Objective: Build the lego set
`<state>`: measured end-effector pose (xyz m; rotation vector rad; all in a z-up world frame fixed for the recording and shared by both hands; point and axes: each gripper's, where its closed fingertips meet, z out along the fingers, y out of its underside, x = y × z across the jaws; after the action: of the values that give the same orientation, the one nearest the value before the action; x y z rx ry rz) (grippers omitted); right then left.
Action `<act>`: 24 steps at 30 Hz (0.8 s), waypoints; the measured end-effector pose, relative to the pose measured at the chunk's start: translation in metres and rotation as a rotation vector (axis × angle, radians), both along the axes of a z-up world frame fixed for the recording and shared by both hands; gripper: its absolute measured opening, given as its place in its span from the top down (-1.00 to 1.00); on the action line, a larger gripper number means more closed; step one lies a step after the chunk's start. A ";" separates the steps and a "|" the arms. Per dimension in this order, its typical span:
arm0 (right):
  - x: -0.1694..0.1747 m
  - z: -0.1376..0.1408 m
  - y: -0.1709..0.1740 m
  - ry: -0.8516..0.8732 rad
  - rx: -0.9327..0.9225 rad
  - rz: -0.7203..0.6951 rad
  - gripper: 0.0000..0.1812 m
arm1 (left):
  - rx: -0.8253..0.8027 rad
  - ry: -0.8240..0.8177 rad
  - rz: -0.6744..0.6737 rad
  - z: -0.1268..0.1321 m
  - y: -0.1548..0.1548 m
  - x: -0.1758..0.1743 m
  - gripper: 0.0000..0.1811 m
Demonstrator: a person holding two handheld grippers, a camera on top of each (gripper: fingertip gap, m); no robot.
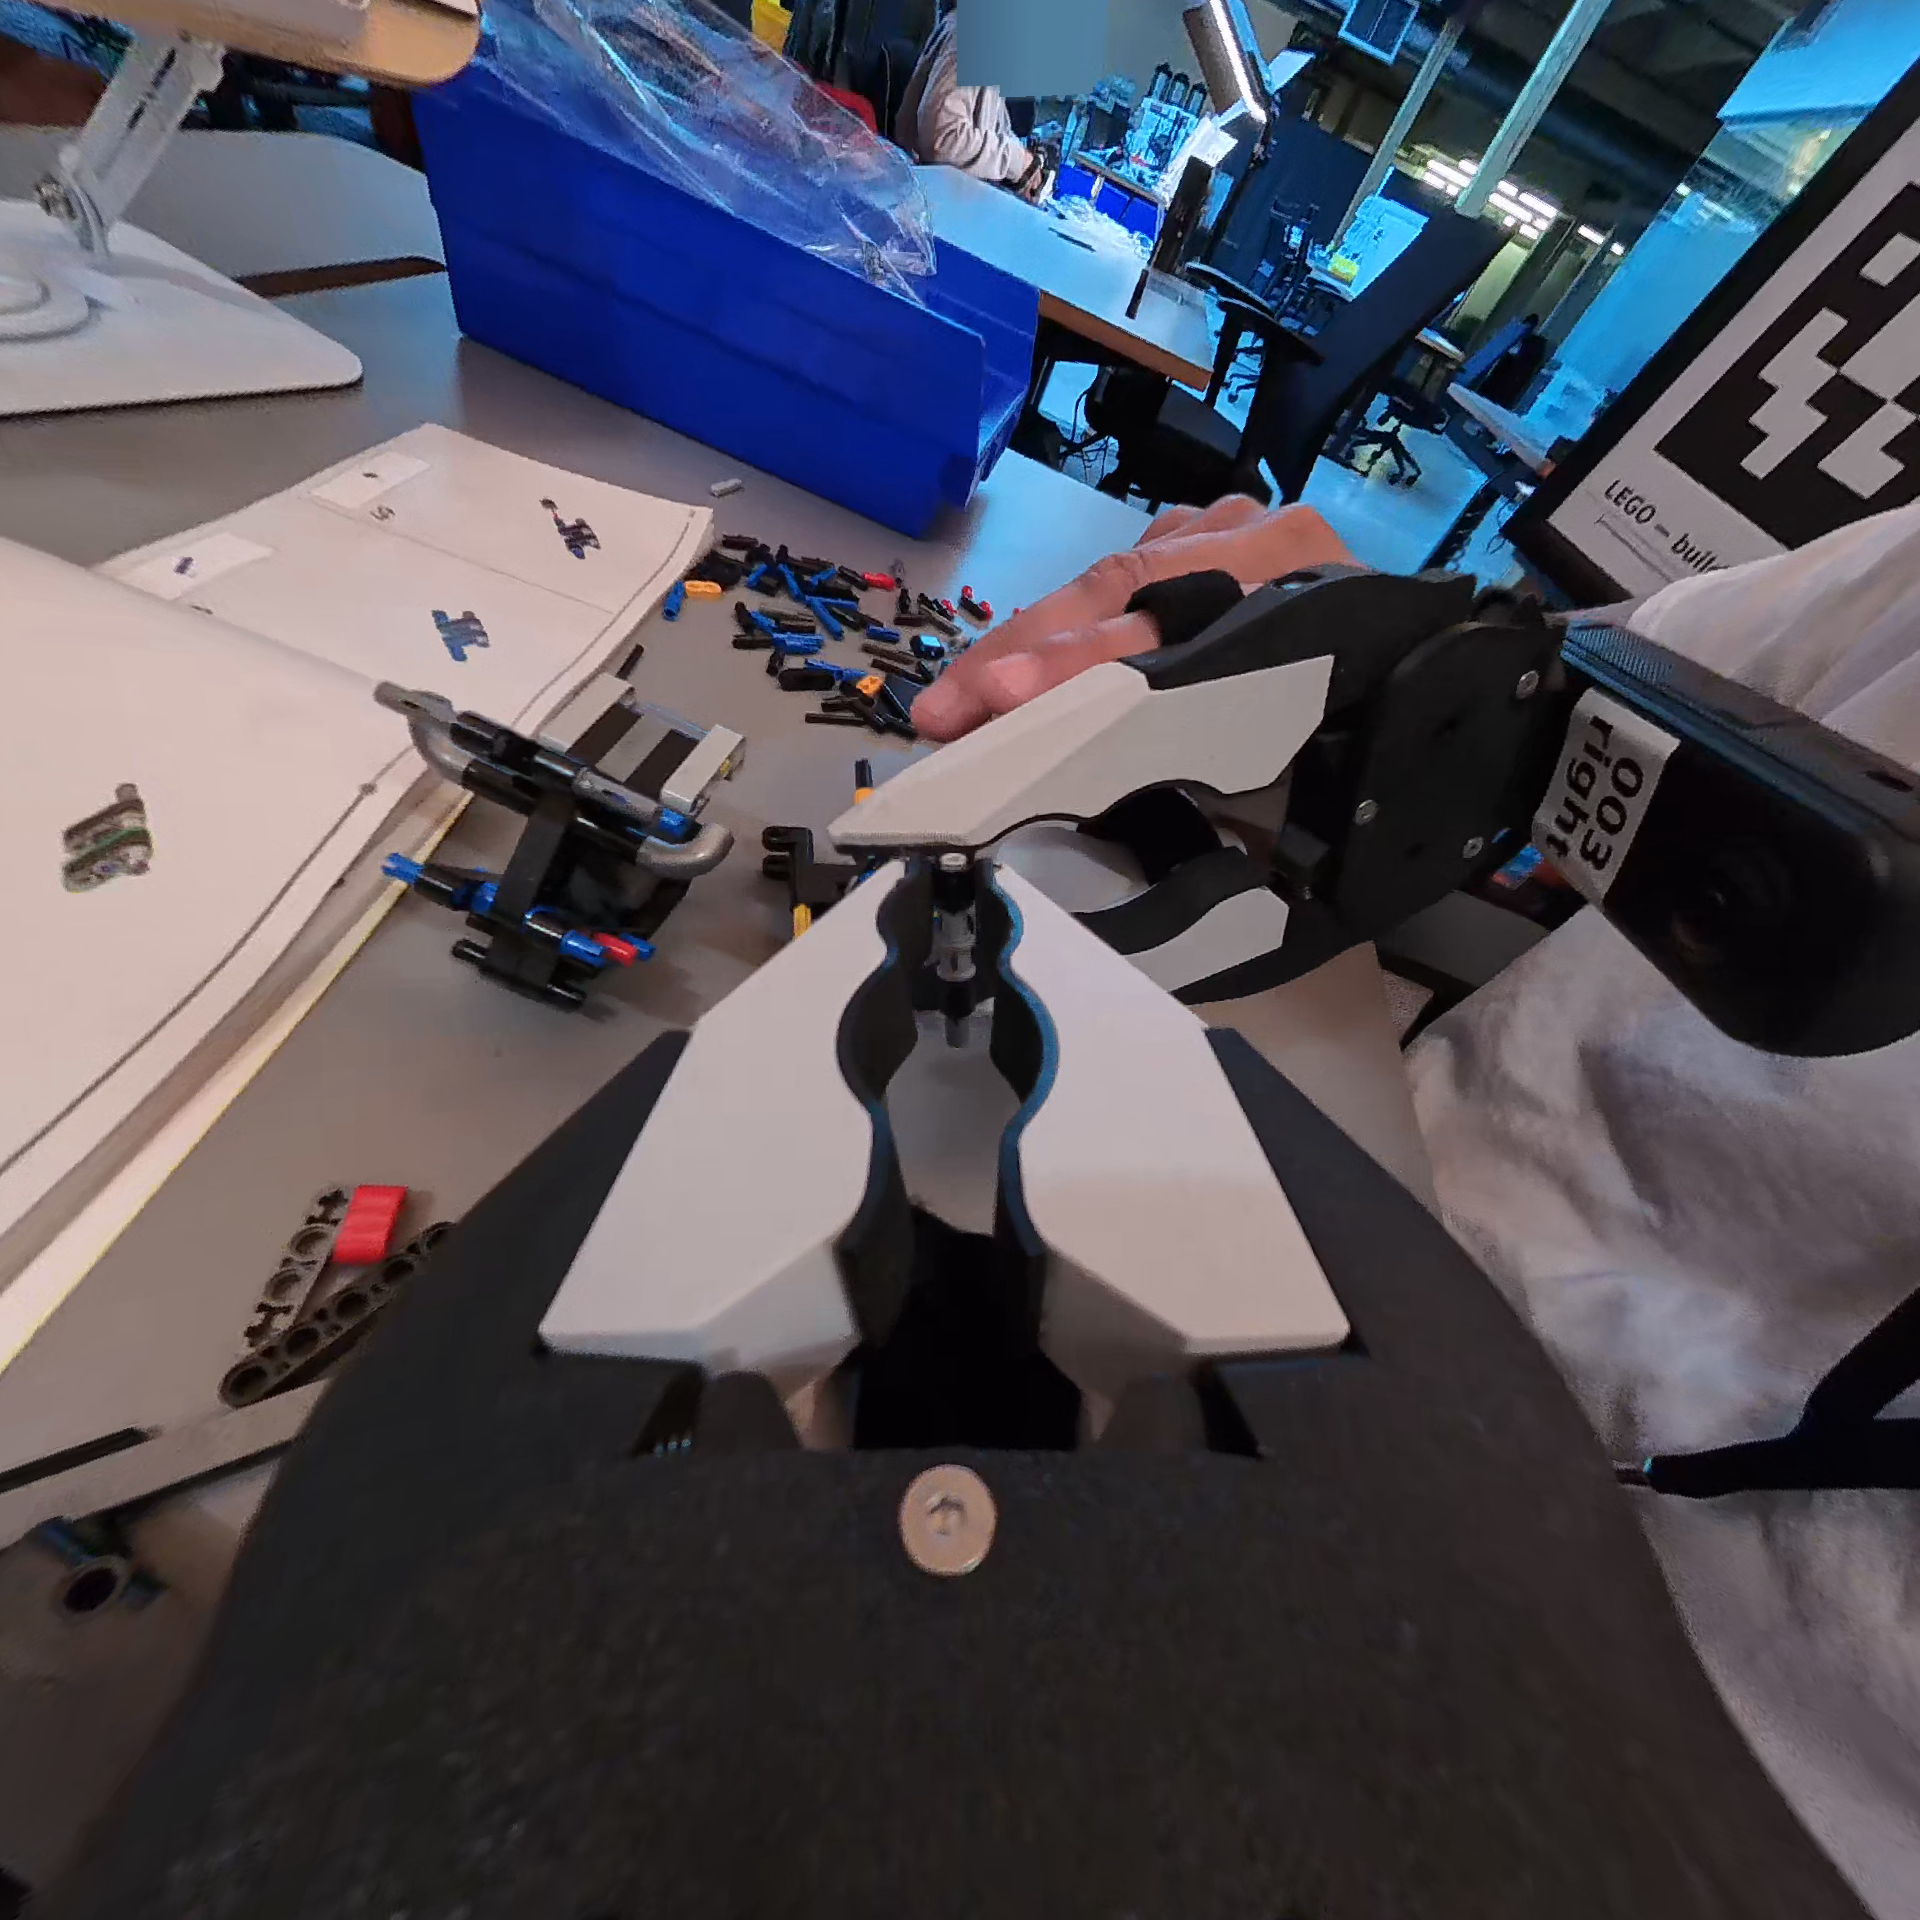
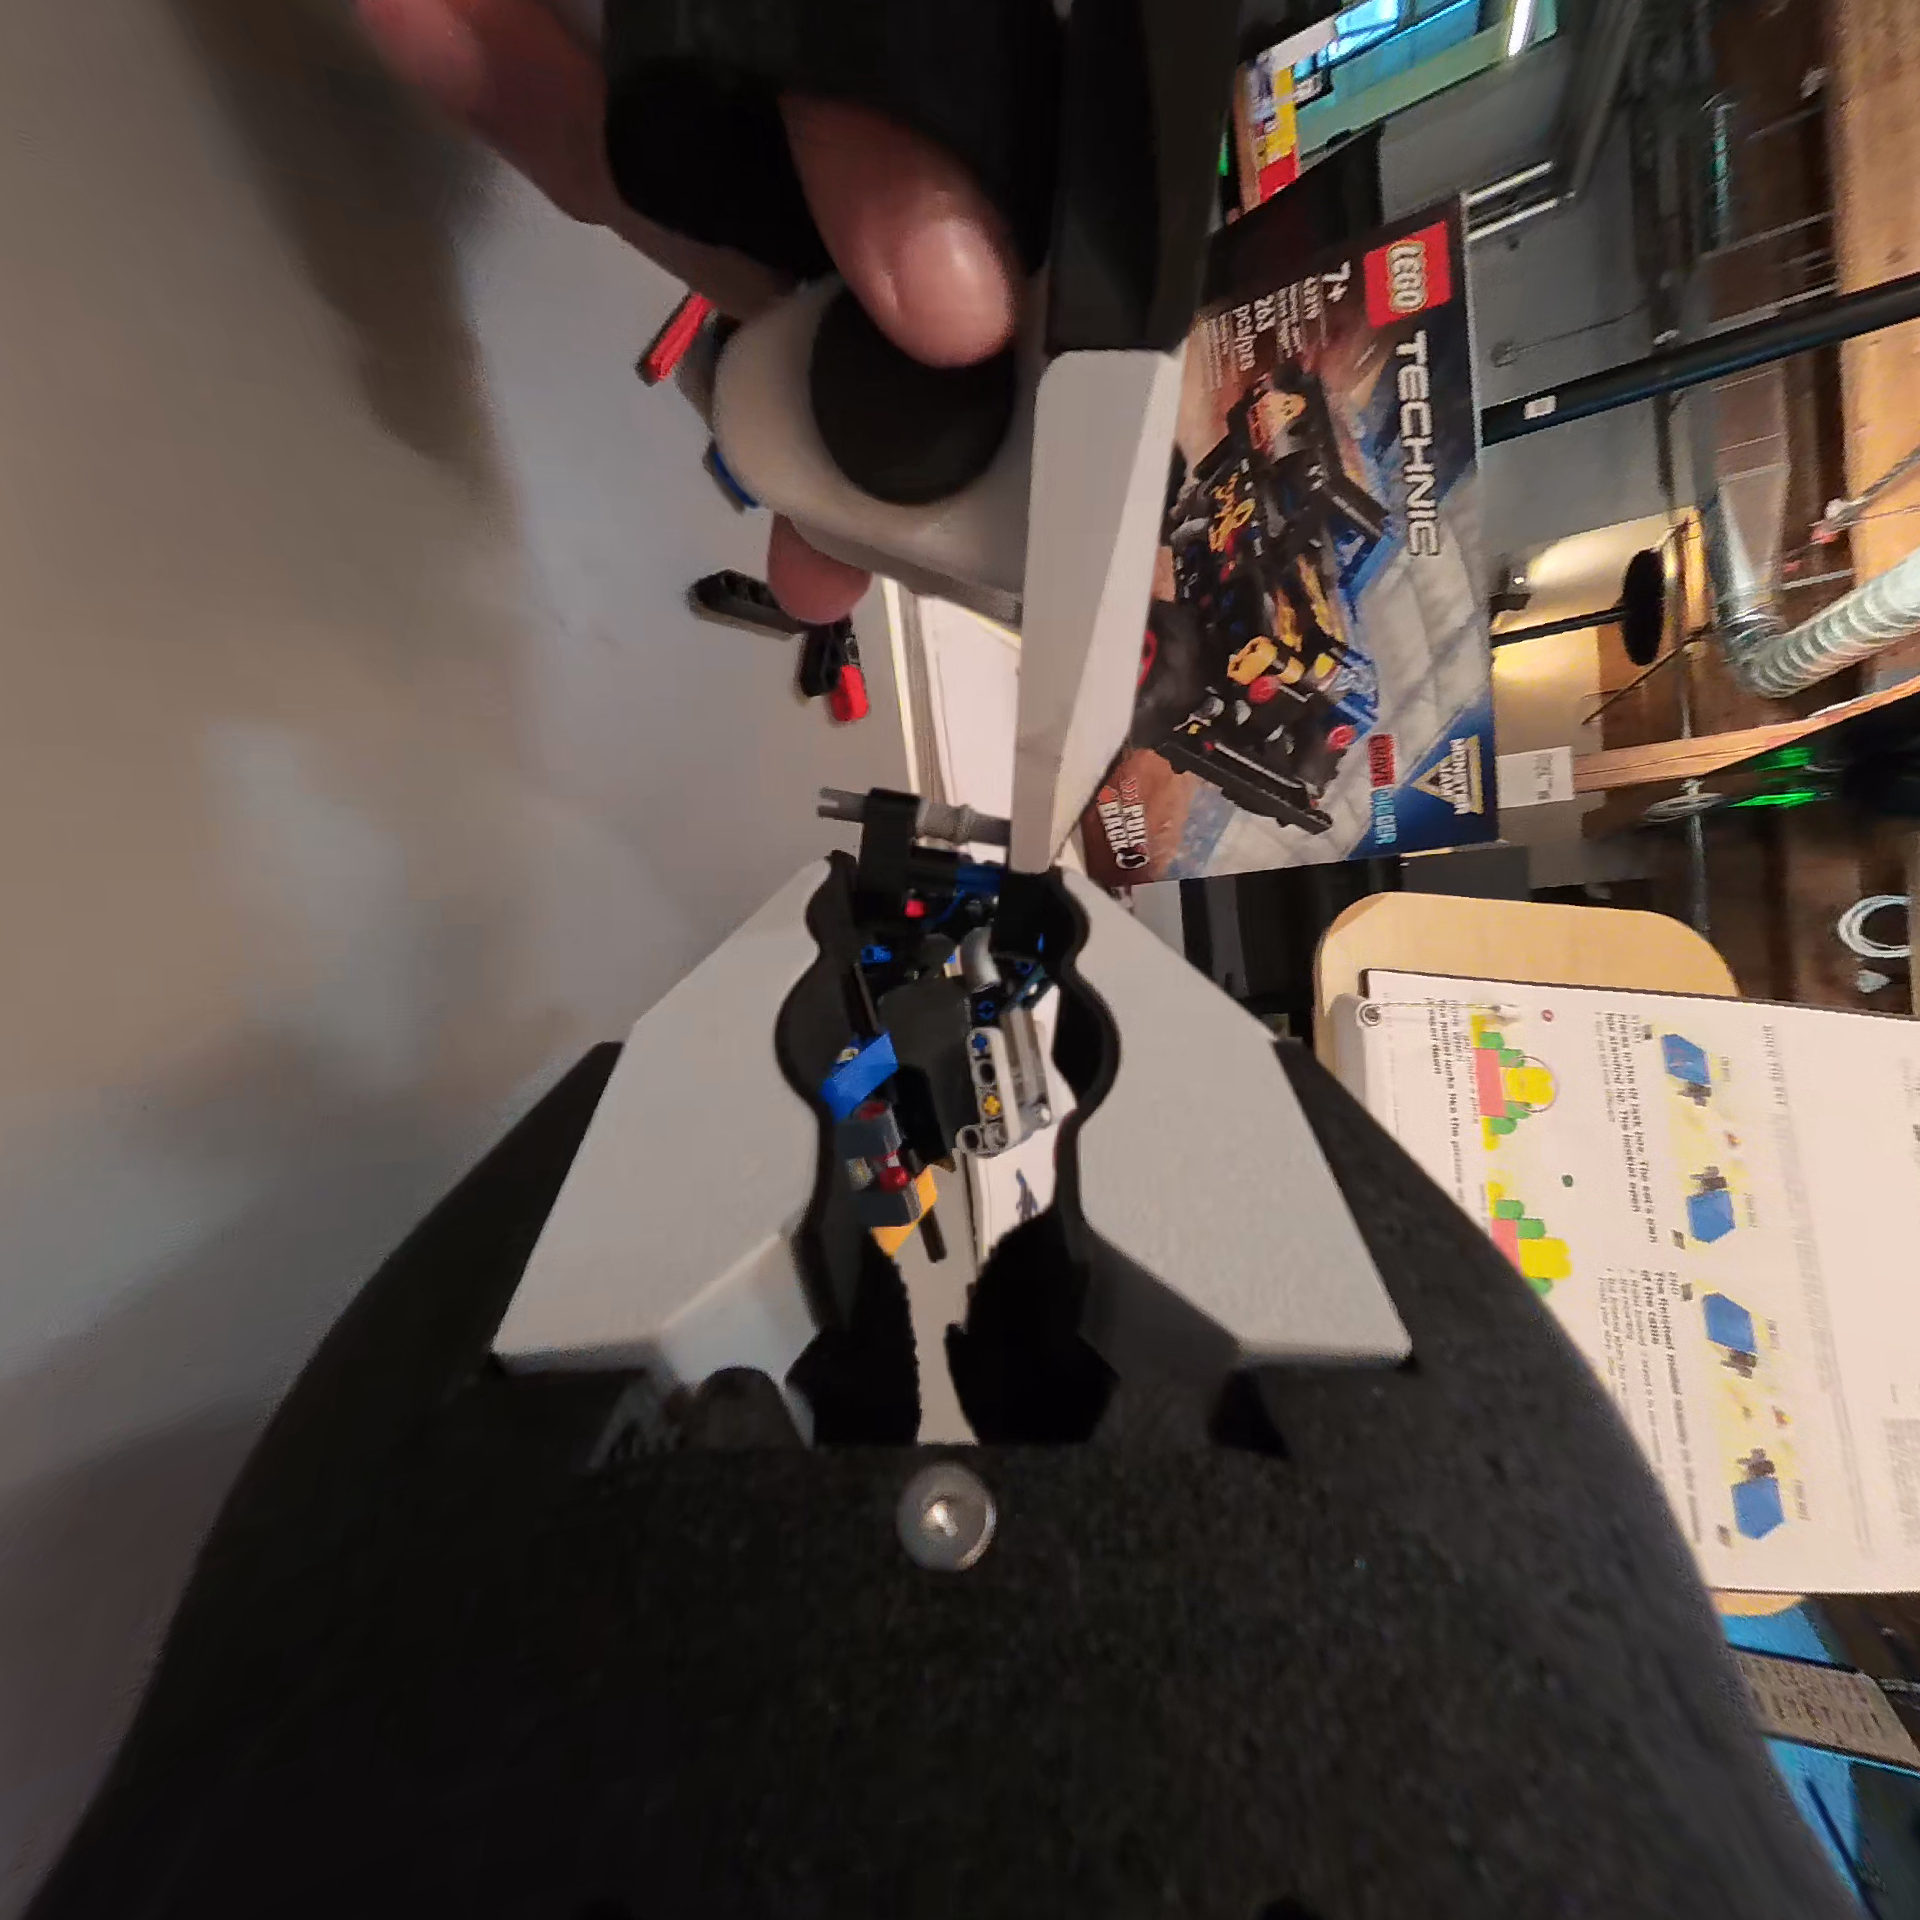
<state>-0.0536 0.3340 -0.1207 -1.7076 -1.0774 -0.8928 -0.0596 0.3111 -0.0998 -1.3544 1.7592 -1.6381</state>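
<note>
Left gripper (image 1: 948, 883): left wrist view; white fingers drawn close, tips pinching a small grey-and-black axle piece (image 1: 954, 940) upright between them; the right gripper (image 1: 914, 831) comes in from the right, its upper finger tip touching the top of that piece, a hand (image 1: 1101, 623) behind it
Surface: grey table (image 1: 395, 1049); open instruction booklet (image 1: 260, 665) at left; workshop desks and chairs behind
Around: partly built black, grey and blue lego model (image 1: 566, 831) on the booklet's edge; scatter of small black and blue pins (image 1: 831, 634) beyond; blue bin (image 1: 727, 301) with clear plastic bag (image 1: 717, 114); dark beams with a red piece (image 1: 322, 1288) near left
Right gripper (image 2: 940, 878): right wrist view, turned sideways; fingers narrowly parted, gripping a black, blue and grey lego assembly (image 2: 935, 1039) between the pads; left gripper's white finger (image 2: 1091, 603) reaches down onto the assembly's far end
Surroundings: pale table (image 2: 312, 727); lego box (image 2: 1330, 582) standing behind; printed sheet (image 2: 1621, 1278) on a wooden board at right; loose black and red parts (image 2: 821, 644) near a fingertip
</note>
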 end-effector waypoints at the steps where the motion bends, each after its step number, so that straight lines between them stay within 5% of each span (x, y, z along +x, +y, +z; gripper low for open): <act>1: -0.001 0.001 0.000 -0.003 0.007 0.003 0.62 | 0.018 -0.004 -0.004 0.001 -0.001 -0.001 0.94; 4: 0.001 0.016 0.001 -0.089 0.097 0.007 0.62 | 0.090 -0.054 0.000 0.005 -0.002 -0.003 0.94; 9: 0.004 0.028 -0.002 0.006 0.128 0.038 0.49 | 0.355 -0.189 0.024 0.007 0.003 -0.008 0.95; 12: -0.002 0.037 -0.011 0.260 0.081 0.144 0.46 | 0.478 -0.315 0.016 0.013 0.004 -0.014 0.95; 16: -0.018 0.043 -0.025 0.647 -0.071 0.305 0.61 | 0.458 -0.363 -0.013 0.017 0.000 -0.016 0.96; 24: -0.025 0.043 -0.027 0.699 -0.081 0.349 0.82 | 0.427 -0.374 -0.064 0.014 -0.010 -0.019 0.95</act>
<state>-0.0791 0.3069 -0.0777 -1.6348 -0.8844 -0.0107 -0.0788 0.3009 -0.0856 -0.7526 1.7959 -1.3332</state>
